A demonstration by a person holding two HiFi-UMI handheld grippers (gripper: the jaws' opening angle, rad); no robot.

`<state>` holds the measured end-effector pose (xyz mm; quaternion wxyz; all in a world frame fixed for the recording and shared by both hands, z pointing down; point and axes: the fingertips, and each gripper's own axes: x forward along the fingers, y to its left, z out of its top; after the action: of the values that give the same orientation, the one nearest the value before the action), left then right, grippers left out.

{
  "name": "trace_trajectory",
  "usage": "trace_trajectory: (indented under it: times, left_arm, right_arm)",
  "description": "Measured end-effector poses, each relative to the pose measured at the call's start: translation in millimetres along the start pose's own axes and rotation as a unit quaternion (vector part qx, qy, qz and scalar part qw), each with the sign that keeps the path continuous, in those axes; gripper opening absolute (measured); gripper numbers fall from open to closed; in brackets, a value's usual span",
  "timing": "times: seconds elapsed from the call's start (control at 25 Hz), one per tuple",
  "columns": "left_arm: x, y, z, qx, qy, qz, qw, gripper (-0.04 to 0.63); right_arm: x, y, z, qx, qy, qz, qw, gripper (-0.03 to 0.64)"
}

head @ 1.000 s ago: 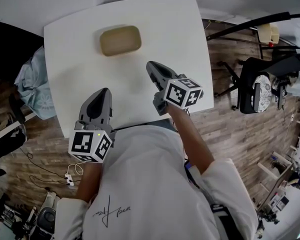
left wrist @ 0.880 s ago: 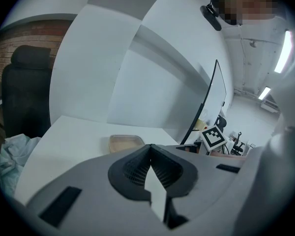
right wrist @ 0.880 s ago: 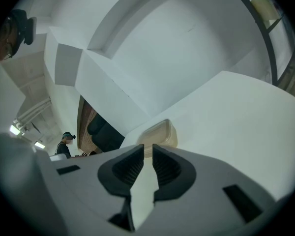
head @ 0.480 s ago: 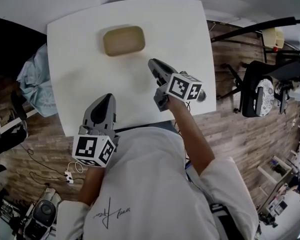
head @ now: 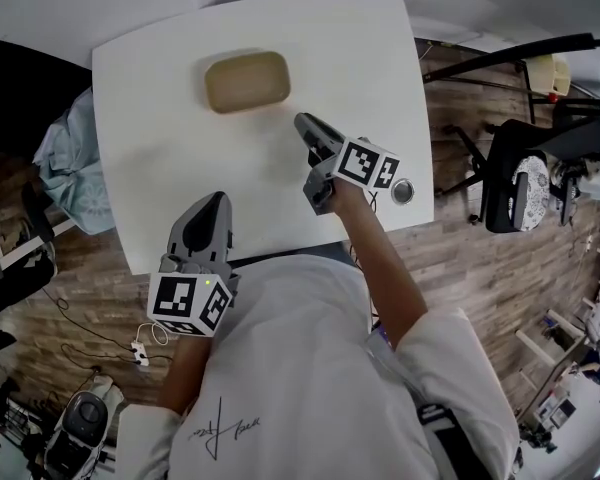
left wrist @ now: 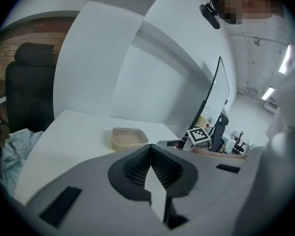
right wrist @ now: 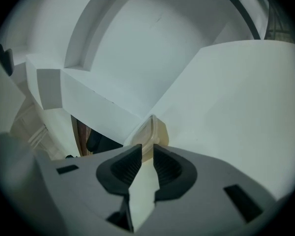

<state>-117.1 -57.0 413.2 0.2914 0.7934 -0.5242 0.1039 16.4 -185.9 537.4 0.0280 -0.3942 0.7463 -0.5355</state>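
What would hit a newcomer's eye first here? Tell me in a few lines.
A tan container sits alone toward the far side of the white table. The right gripper points toward it from above the table, its fingers slightly apart with nothing between them. The left gripper hangs at the near edge, fingers together.

1. We note a white square table (head: pixel 360 58) with rounded corners filling the upper middle of the head view. Its top is plain and matte.
2. One tan shallow container (head: pixel 246 81), rectangular with rounded corners, lies flat on the top in the upper left part of the table, well clear of every edge.
3. A small round grey thing (head: pixel 404 190) sits near the table's lower right corner. We cannot tell what it is.
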Motion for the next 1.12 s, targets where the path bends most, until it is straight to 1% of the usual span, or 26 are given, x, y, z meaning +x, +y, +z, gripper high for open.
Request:
trace_trajectory:
  times: [0.64,0.92,1.12]
  left_arm:
    - [0,12,-5,-0.003,0.017,0.011,0.9998,0.008]
    - [-1,21,-5,-0.004,0.022,0.018,0.9996,0.008]
    - [0,23,-6,-0.007,0.025,0.021,0.9994,0.008]
  right_arm:
    - [27,-8,5,0.071,-0.003,0.029,0.997,0.078]
    - [38,-19,2,0.093,-0.002,0.025,0.995,0.078]
    - [40,-21,1,0.11,-0.002,0.035,0.993,0.078]
